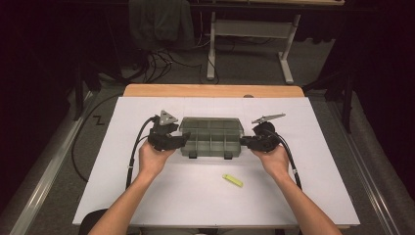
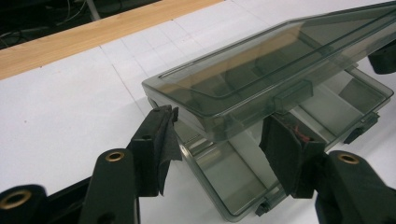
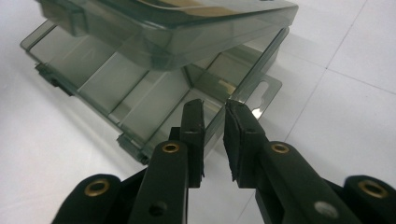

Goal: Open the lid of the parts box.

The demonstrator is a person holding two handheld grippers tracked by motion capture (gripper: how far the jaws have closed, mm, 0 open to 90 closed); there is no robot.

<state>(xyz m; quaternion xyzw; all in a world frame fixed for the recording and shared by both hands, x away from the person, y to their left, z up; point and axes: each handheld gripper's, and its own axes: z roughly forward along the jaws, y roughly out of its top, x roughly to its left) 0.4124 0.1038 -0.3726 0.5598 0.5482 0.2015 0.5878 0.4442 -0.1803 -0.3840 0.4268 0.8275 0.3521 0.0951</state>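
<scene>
L gripper (image 2: 217,140) jaws spread around lid (image 2: 261,79) corner, pads not pressing. R gripper (image 3: 215,135) jaws slightly parted astride box (image 3: 140,88) end wall. Box mid-table, lid half raised. Step looks like closing; next: lower lid, snap 2 latches.

A wooden table (image 1: 147,90) stood in the middle of the high view, its bare wood showing as a strip along the far edge. A large white sheet (image 1: 303,166) covered nearly all of the top. A smoky see-through plastic box (image 1: 211,137) with dividers sat on the sheet, just above the frame's centre, its lid partly raised. A small yellow marker (image 1: 233,180) lay on the sheet below and slightly right of the box, apart from it.
</scene>
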